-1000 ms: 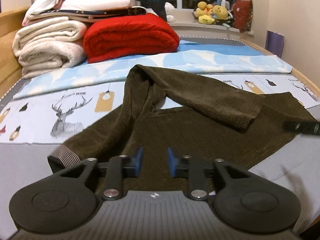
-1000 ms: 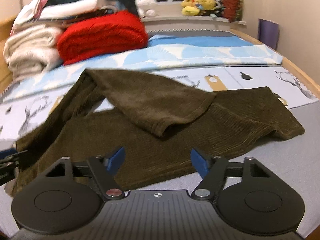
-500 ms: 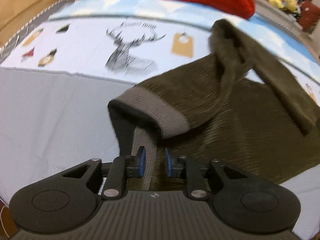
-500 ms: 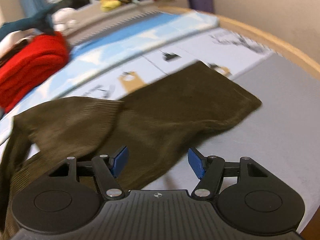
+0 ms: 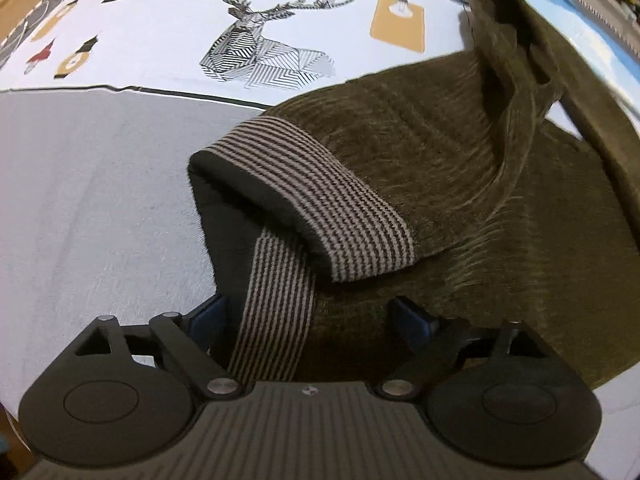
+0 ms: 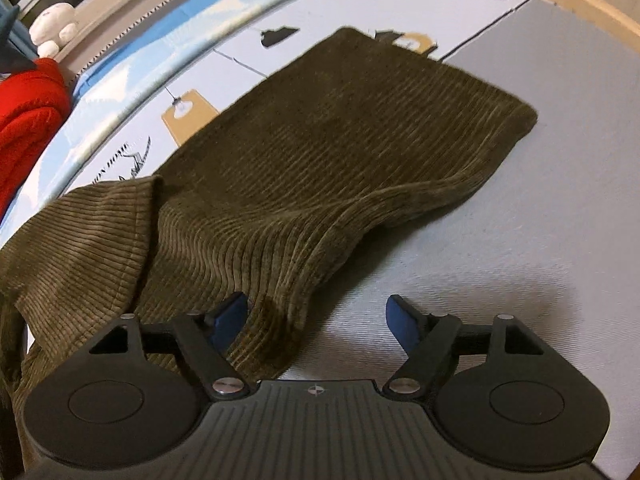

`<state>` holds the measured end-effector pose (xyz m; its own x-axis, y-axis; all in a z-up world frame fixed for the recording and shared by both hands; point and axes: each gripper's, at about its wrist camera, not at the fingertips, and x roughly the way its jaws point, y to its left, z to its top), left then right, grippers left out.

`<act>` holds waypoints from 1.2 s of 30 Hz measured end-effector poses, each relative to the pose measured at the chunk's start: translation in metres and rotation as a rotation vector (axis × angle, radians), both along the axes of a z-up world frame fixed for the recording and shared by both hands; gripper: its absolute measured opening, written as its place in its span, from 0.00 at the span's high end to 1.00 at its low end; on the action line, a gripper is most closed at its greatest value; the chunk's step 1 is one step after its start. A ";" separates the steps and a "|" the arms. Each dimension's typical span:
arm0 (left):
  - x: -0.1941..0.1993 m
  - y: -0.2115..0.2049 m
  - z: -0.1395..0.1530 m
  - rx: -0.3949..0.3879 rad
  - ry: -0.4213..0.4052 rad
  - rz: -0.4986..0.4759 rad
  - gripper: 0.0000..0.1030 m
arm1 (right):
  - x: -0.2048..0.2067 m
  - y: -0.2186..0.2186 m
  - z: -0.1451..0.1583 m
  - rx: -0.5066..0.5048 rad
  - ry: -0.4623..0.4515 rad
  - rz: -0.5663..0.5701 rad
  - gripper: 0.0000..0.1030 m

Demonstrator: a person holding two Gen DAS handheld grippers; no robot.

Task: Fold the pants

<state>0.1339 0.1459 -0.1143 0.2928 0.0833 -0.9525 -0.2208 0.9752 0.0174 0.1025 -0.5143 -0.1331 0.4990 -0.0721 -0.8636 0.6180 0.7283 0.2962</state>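
Dark olive corduroy pants (image 5: 460,184) lie crumpled on the bed, one leg folded back over the other. Their striped grey waistband (image 5: 320,200) curls open close under my left gripper (image 5: 310,316). That gripper points steeply down and its jaws are opening; a band of the waistband runs between the blue pads, which stand clear of it. In the right wrist view the pants' leg end (image 6: 340,152) spreads across the sheet. My right gripper (image 6: 318,316) hovers over the near corduroy edge, jaws opening; the left pad is at the cloth, the right over bare sheet.
The bed has a grey sheet (image 6: 520,240) in front and a pale blue cover with deer and tag prints (image 5: 260,52) behind. A red folded blanket (image 6: 28,120) lies at the far left. A wooden bed edge (image 6: 580,0) curves at the upper right.
Both grippers dropped and tilted down toward the pants. The left went to the waistband and spread wide from nearly shut. The right swung to the leg end and widened a little.
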 end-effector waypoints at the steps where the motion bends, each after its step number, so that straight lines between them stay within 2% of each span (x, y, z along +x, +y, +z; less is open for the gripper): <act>1: 0.003 -0.002 -0.003 0.009 0.004 -0.007 0.10 | 0.003 0.000 -0.002 0.001 0.005 -0.001 0.24; 5: 0.012 -0.002 -0.009 0.018 -0.012 -0.019 0.09 | 0.010 0.002 -0.003 -0.043 -0.001 0.021 0.25; 6: 0.013 -0.001 -0.010 0.015 -0.014 -0.020 0.09 | 0.011 0.002 -0.003 -0.052 -0.005 0.025 0.30; 7: 0.014 0.000 -0.010 0.011 -0.015 -0.020 0.10 | 0.011 0.001 -0.002 -0.054 -0.017 0.028 0.46; 8: 0.015 0.000 -0.011 0.008 -0.018 -0.021 0.11 | 0.011 0.000 -0.001 -0.046 -0.032 0.032 0.57; 9: 0.016 0.001 -0.010 0.007 -0.023 -0.024 0.15 | 0.011 -0.002 0.000 -0.028 -0.051 0.030 0.79; 11: 0.015 0.002 -0.008 0.029 -0.032 -0.030 0.24 | 0.008 -0.003 0.006 -0.035 -0.078 0.015 0.86; 12: 0.015 0.002 -0.006 0.049 -0.033 -0.036 0.34 | 0.006 -0.003 0.009 -0.038 -0.091 0.014 0.88; 13: 0.013 0.001 -0.005 0.072 -0.036 -0.049 0.41 | 0.003 -0.003 0.014 -0.041 -0.107 0.012 0.89; 18: -0.001 -0.006 0.007 0.123 -0.081 -0.136 0.59 | -0.013 -0.003 0.033 -0.064 -0.137 0.024 0.90; 22: -0.018 -0.012 0.020 0.137 -0.136 -0.202 0.73 | -0.030 -0.004 0.045 -0.066 -0.120 0.047 0.90; 25: -0.029 -0.011 0.028 0.139 -0.158 -0.236 0.75 | -0.043 -0.004 0.052 -0.077 -0.089 0.075 0.90; 29: -0.045 -0.002 0.032 0.132 -0.148 -0.282 0.76 | -0.062 -0.007 0.051 -0.049 -0.013 0.110 0.90; 33: -0.062 0.023 0.036 0.109 -0.111 -0.280 0.77 | -0.080 -0.010 0.036 0.066 0.115 0.176 0.90; 36: -0.068 0.044 0.030 0.102 -0.061 -0.252 0.76 | -0.089 0.000 0.026 0.142 0.187 0.313 0.89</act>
